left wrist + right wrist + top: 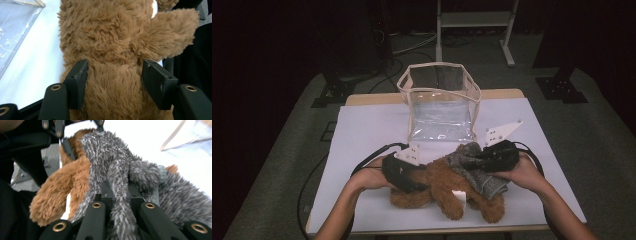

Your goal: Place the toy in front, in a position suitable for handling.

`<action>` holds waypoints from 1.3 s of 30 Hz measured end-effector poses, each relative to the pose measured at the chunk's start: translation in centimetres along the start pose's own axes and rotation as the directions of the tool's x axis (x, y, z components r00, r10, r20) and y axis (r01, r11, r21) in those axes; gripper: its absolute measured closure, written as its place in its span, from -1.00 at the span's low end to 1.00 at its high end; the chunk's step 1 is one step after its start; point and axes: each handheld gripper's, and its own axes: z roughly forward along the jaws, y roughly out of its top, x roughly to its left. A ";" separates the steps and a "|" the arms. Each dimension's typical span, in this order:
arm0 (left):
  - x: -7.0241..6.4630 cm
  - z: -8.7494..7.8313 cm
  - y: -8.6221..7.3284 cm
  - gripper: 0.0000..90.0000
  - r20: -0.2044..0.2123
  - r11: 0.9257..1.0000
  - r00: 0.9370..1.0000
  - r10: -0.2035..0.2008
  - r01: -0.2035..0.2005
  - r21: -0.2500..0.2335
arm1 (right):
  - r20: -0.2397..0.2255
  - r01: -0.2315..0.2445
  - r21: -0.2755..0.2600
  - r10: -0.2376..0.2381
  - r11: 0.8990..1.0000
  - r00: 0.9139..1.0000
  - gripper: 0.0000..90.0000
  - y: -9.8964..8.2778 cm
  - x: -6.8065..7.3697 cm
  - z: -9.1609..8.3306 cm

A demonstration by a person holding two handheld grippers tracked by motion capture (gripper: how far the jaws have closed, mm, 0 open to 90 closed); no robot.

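A brown plush bear (pixel 447 187) lies on the white table cover near the front edge. Draped over its right side is a grey fuzzy cloth (pixel 486 182). My left gripper (pixel 422 181) comes in from the left, with its pads pressed on either side of the bear's body (pixel 107 37). The left gripper (pixel 115 80) has fur filling the space between its jaws. My right gripper (pixel 468 162) reaches in from the right. In its own view the right gripper (pixel 120 192) is shut on a strip of the grey cloth (pixel 105 152), which runs over the bear (pixel 75 182).
A clear plastic bag (pixel 439 100) with a beige rim stands open behind the toys, and its edge (pixel 12 30) lies close to the bear. The white cover (pixel 362 130) reaches the table's edges. A metal stand (pixel 474 20) and cables sit on the floor beyond.
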 end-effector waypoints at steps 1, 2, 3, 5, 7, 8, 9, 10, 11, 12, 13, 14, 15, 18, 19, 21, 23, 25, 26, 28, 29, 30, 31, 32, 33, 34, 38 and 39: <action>0.1 0.0 0.0 -0.19 0.002 1.000 1.000 -0.002 0.002 -0.003 | -0.008 0.006 0.013 -0.006 1.000 1.000 0.78 -0.1 0.2 0.2; 0.1 -0.1 0.1 -0.22 0.001 1.000 1.000 -0.003 0.003 -0.007 | -0.020 0.015 0.028 -0.014 1.000 1.000 0.78 -0.4 0.5 0.5; 0.2 0.0 0.2 -0.22 0.001 1.000 1.000 -0.002 0.002 -0.012 | -0.020 0.015 0.028 -0.014 1.000 1.000 0.78 -0.4 0.5 0.5; 0.3 0.0 0.5 -0.29 -0.002 1.000 1.000 -0.004 0.004 -0.011 | -0.032 0.019 0.034 -0.018 0.999 0.999 0.78 -0.7 0.7 0.5; 0.4 0.2 0.8 -0.34 -0.003 1.000 1.000 -0.003 0.003 -0.010 | -0.047 0.017 0.031 -0.016 0.999 0.999 0.78 -1.0 0.9 0.4; 0.5 0.2 1.0 -0.37 0.000 1.000 1.000 -0.002 0.002 -0.007 | -0.063 0.017 0.029 -0.015 0.999 0.998 0.78 -1.4 1.1 0.3; 0.5 0.4 1.2 -0.37 0.003 1.000 1.000 -0.006 0.006 -0.008 | -0.063 0.017 0.029 -0.015 0.999 0.998 0.78 -1.4 1.1 0.3; 0.7 0.6 1.6 -0.41 0.013 1.000 1.000 -0.007 0.007 -0.010 | -0.070 0.018 0.026 -0.016 1.000 0.997 0.78 -1.8 1.3 0.3; 0.7 0.6 1.6 -0.42 0.013 1.000 1.000 -0.007 0.007 -0.010 | -0.070 0.018 0.026 -0.016 1.000 0.997 0.78 -1.8 1.3 0.3; 0.8 0.8 1.8 -0.42 0.016 1.000 1.000 -0.006 0.006 -0.009 | -0.071 0.016 0.022 -0.014 1.000 0.997 0.78 -1.9 1.4 0.2; 0.9 1.0 2.0 -0.44 0.020 1.000 1.000 -0.006 0.006 -0.007 | -0.075 0.016 0.019 -0.015 1.000 0.997 0.78 -2.0 1.4 0.2; 1.0 1.3 2.2 -0.47 0.026 1.000 1.000 -0.011 0.011 -0.005 | -0.077 0.015 0.017 -0.014 1.000 0.997 0.78 -2.1 1.5 0.2; 1.1 1.6 2.4 -0.51 0.032 1.000 0.999 -0.012 0.012 0.005 | -0.079 0.018 0.014 -0.017 1.000 0.997 0.78 -2.1 1.4 0.2; 1.4 2.6 2.7 -0.59 0.058 0.999 0.998 -0.015 0.013 0.032 | -0.081 0.016 0.006 -0.015 1.000 0.997 0.78 -2.3 1.4 0.1; 1.4 2.9 2.8 -0.59 0.071 0.999 0.997 -0.021 0.018 0.037 | -0.081 0.016 0.006 -0.015 1.000 0.997 0.78 -2.3 1.4 0.1; 1.6 3.5 2.9 -0.60 0.092 0.998 0.995 -0.042 0.037 0.053 | -0.083 0.010 0.006 -0.009 1.000 0.997 0.78 -2.4 1.4 0.1; 1.7 4.0 3.0 -0.63 0.105 0.997 0.993 -0.051 0.044 0.068 | -0.087 0.012 0.004 -0.012 1.000 0.996 0.78 -2.6 1.3 0.0; 1.8 4.3 3.1 -0.67 0.108 0.996 0.992 -0.057 0.048 0.080 | -0.086 0.011 0.002 -0.011 1.000 0.996 0.78 -2.7 1.3 0.1; 1.9 4.5 3.1 -0.68 0.111 0.995 0.992 -0.063 0.054 0.087 | -0.084 0.011 0.003 -0.010 1.000 0.996 0.78 -2.7 1.3 0.1; 2.1 4.7 3.1 -0.67 0.123 0.993 0.989 -0.081 0.069 0.099 | -0.087 0.005 0.000 -0.005 1.000 0.996 0.77 -2.8 1.2 0.2; 2.2 4.8 3.1 -0.67 0.132 0.991 0.987 -0.092 0.078 0.107 | -0.087 0.005 0.000 -0.005 1.000 0.996 0.77 -2.8 1.2 0.2; 2.3 4.9 3.1 -0.51 0.137 0.991 0.986 -0.096 0.082 0.106 | -0.088 0.002 -0.004 -0.002 1.000 0.996 0.77 -2.8 1.1 0.3; 2.4 5.0 3.1 -0.51 0.135 0.991 0.987 -0.090 0.076 0.110 | -0.088 0.002 -0.004 -0.002 1.000 0.996 0.77 -2.8 1.1 0.3; 2.4 4.9 3.1 -0.41 0.133 0.991 0.987 -0.092 0.078 0.107 | -0.085 0.002 -0.008 -0.003 1.000 0.996 0.77 -2.9 1.0 0.3; 2.3 4.9 3.1 -0.28 0.127 0.992 0.988 -0.084 0.071 0.100 | -0.085 -0.002 -0.010 0.001 1.000 0.996 0.77 -2.9 1.0 0.3; 2.2 4.8 3.1 -0.09 0.117 0.994 0.991 -0.072 0.061 0.089 | -0.084 -0.010 -0.020 0.009 1.000 0.996 0.77 -3.0 0.8 0.2; 2.0 4.0 3.3 0.08 0.075 0.999 0.997 -0.034 0.031 0.036 | -0.082 -0.029 -0.045 0.025 0.999 0.996 0.77 -3.2 0.5 -0.2; 2.0 3.7 3.5 0.12 0.068 1.000 0.997 -0.021 0.020 0.024 | -0.081 -0.037 -0.051 0.033 0.998 0.996 0.77 -3.2 0.3 -0.3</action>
